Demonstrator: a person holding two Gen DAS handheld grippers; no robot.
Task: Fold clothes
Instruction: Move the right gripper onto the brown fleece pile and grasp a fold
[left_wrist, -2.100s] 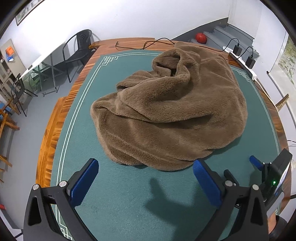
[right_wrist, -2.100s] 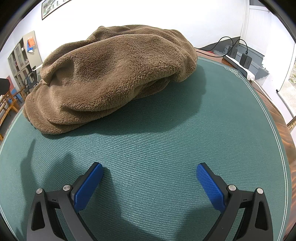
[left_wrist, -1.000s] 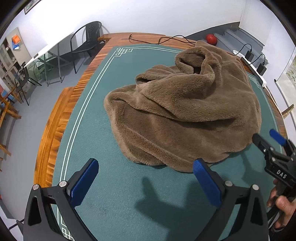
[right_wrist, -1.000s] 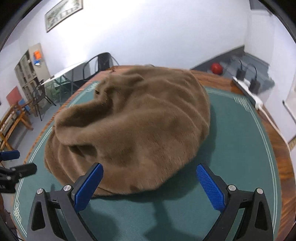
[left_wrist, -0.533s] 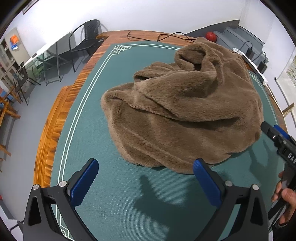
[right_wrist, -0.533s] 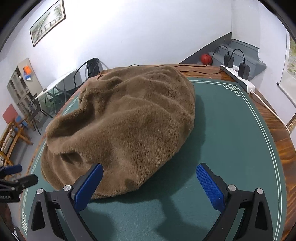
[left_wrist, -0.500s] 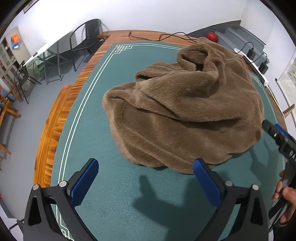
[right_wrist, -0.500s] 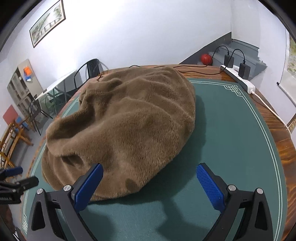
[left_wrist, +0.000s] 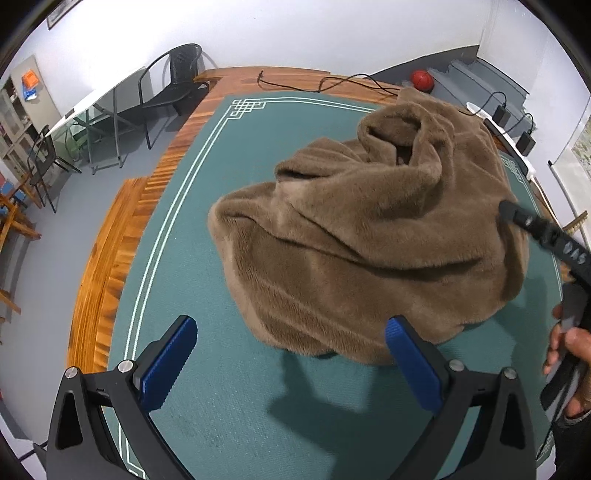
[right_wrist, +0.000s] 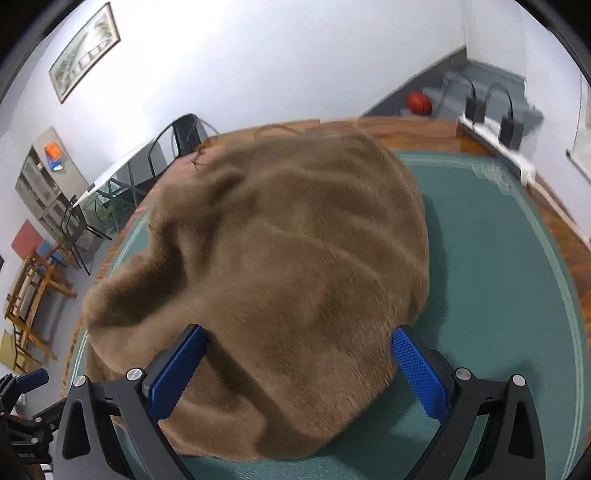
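Observation:
A brown fleece garment (left_wrist: 369, 236) lies crumpled in a heap on the green mat (left_wrist: 229, 413). My left gripper (left_wrist: 291, 362) is open and hovers just short of the heap's near edge, its right pad close to the cloth. In the right wrist view the same fleece garment (right_wrist: 288, 266) fills the frame. My right gripper (right_wrist: 299, 369) is open over the heap's near side, the cloth lying between its blue pads. From the left wrist view the right gripper's black finger (left_wrist: 535, 229) reaches over the heap's right side, held by a hand (left_wrist: 569, 354).
The mat covers a wooden table (left_wrist: 110, 236) with cables and a power strip (right_wrist: 495, 147) at the far edge. A black chair (left_wrist: 173, 85) and a glass table stand beyond the left side. A red ball (right_wrist: 419, 101) lies on the floor.
My right gripper has moved forward over the heap, so cloth now sits between its pads. My left gripper has shifted left and closer to the cloth's near edge.

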